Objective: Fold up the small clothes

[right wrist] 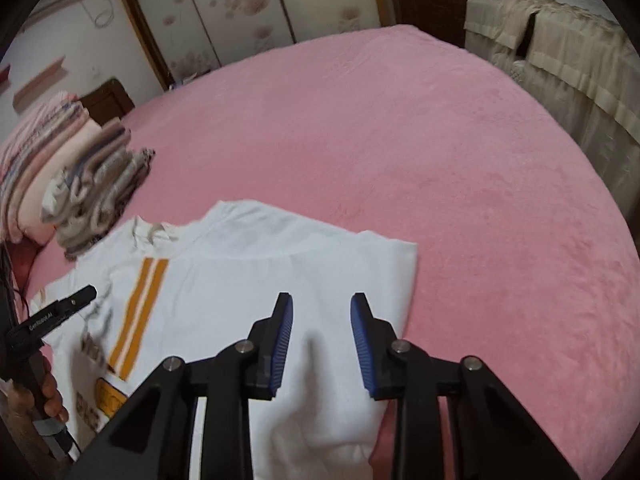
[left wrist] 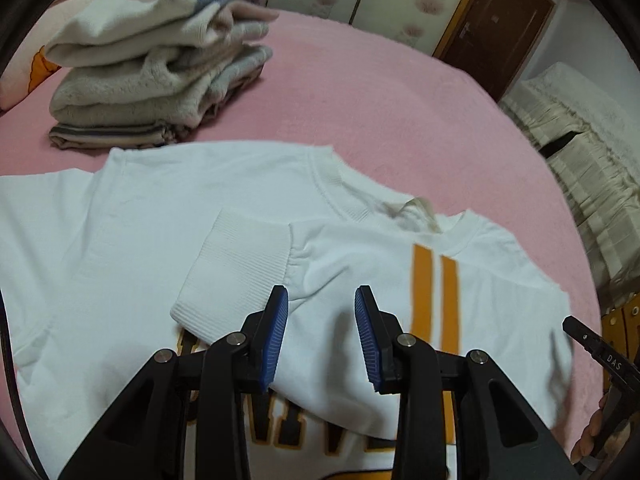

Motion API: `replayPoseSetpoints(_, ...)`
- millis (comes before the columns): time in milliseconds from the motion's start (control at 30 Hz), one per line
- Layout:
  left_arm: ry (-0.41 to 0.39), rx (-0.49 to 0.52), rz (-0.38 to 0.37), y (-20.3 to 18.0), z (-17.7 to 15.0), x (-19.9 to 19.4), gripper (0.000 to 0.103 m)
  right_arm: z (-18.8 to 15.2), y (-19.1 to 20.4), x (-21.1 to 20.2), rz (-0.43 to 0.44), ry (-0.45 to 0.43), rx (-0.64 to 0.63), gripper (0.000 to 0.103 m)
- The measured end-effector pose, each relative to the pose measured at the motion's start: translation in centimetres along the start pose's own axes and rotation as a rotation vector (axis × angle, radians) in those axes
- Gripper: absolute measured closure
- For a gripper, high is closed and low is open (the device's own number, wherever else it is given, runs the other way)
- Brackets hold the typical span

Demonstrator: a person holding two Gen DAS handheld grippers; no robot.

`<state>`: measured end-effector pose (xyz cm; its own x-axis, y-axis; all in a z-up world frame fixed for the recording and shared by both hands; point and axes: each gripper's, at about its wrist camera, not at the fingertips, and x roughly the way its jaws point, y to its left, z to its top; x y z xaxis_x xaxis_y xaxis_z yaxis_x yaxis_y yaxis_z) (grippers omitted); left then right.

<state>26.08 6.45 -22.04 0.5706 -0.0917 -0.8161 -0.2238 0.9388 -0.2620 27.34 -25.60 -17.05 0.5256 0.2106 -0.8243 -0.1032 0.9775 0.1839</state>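
At the top of both views we see sliding wardrobe doors (right wrist: 224,12) with pale pink flower prints, framed in wood. To the right we find a dark brown door (left wrist: 492,36), and a cream cloth-draped piece of furniture (right wrist: 560,64) at the right edge.

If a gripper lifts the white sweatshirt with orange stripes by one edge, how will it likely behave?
The white sweatshirt with orange stripes would probably drape limply: its folded-over sleeve with the ribbed cuff lies flat and wrinkled. It likely unfolds when lifted, since nothing pins the layers. On the fuzzy pink blanket it would probably drag rather than slide.
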Motion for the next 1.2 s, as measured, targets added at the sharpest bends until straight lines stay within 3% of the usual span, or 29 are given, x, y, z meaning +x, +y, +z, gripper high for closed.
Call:
replayPoseSetpoints(67, -0.001, 0.006, 0.021, 0.4, -0.3, 0.4, 0.071, 0.0, -0.8, 2.1, -0.056, 0.041, -0.001, 0.078)
replayPoseSetpoints(133, 0.000, 0.023, 0.051, 0.5, -0.4, 0.8, 0.071, 0.0, -1.9, 3.1, -0.089, 0.057, 0.017, 0.096)
replayPoseSetpoints(200, 0.005, 0.030, 0.050, 0.7, -0.6, 1.0, 0.071, 0.1, -3.3, 3.3, -0.082, 0.056, 0.057, 0.103)
replayPoseSetpoints(400, 0.000, 0.055, 0.069, 0.1, -0.5, 0.6, 0.068, -0.1, -3.9, 1.9, -0.091, 0.043, 0.079, 0.103)
replayPoseSetpoints(467, 0.000, 0.041, 0.051, -0.2, -0.5, -0.1, 0.050, -0.4, -3.6, 0.5, -0.073, 0.030, 0.092, 0.103)
replayPoseSetpoints(567, -0.027, 0.023, 0.028, -0.6, -0.9, -2.4, 0.032, -1.2, -2.8, -1.7, -0.036, 0.008, 0.108, 0.101)
replayPoseSetpoints(733, -0.058, 0.040, -0.006, -1.8, -1.4, -6.8, 0.019, -2.7, -1.1, -5.0, 0.002, -0.019, 0.112, 0.101)
replayPoseSetpoints(1000, -0.132, 0.095, -0.041, -3.8, -2.9, -14.2, 0.013, -5.3, 1.7, -10.7, 0.053, -0.059, 0.105, 0.101)
replayPoseSetpoints(1200, -0.138, 0.139, -0.070, -4.5, -4.4, -18.6, 0.013, -7.4, 3.7, -14.0, 0.088, -0.074, 0.087, 0.100)
